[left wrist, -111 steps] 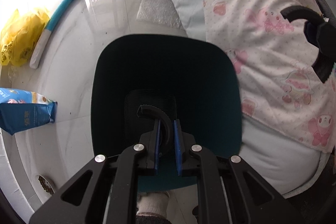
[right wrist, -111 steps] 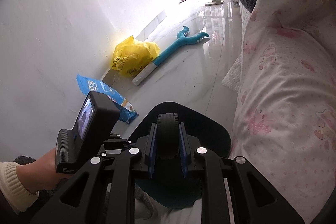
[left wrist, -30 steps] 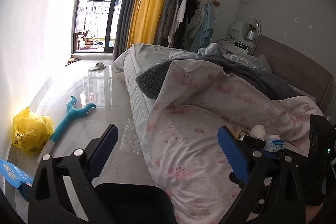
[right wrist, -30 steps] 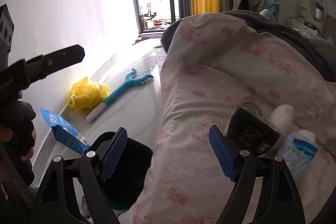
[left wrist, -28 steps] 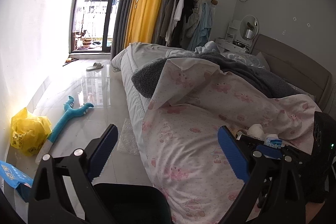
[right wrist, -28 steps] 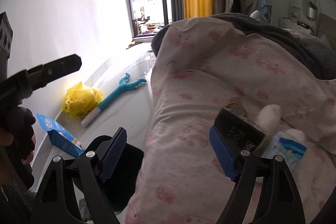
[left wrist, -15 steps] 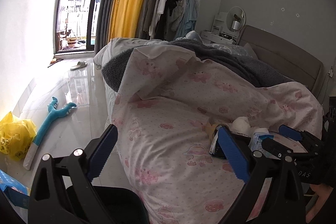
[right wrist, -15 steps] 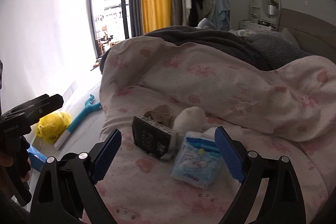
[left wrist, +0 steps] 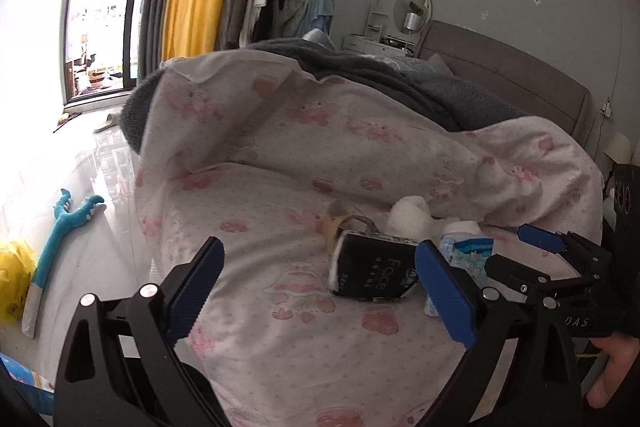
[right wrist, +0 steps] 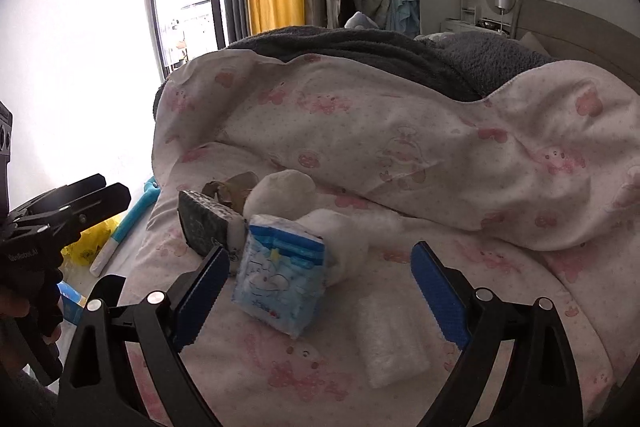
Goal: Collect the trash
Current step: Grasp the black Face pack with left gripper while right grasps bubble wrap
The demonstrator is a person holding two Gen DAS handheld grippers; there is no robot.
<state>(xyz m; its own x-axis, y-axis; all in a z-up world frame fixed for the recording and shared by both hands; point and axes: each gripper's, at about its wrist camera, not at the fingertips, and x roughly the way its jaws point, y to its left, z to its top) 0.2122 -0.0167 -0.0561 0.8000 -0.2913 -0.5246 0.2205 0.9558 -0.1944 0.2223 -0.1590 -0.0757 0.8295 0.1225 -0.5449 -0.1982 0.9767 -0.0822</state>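
Here right gripper (right wrist: 320, 279) gapes over quilt (right wrist: 400, 155).

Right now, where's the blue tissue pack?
In the right wrist view the blue tissue pack lies on the pink quilt, just right of the black pack, ahead of the right gripper.

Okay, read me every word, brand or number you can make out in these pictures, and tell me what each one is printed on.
"Face": on the black pack lying on the pink quilt; the smaller print beside it is unreadable.
"OAS": partial lettering on the right gripper body.
"GenRobot.AI", roughly: on the left gripper body, small and blurred.
Blue-and-white packet: only scribbled marks, unreadable.
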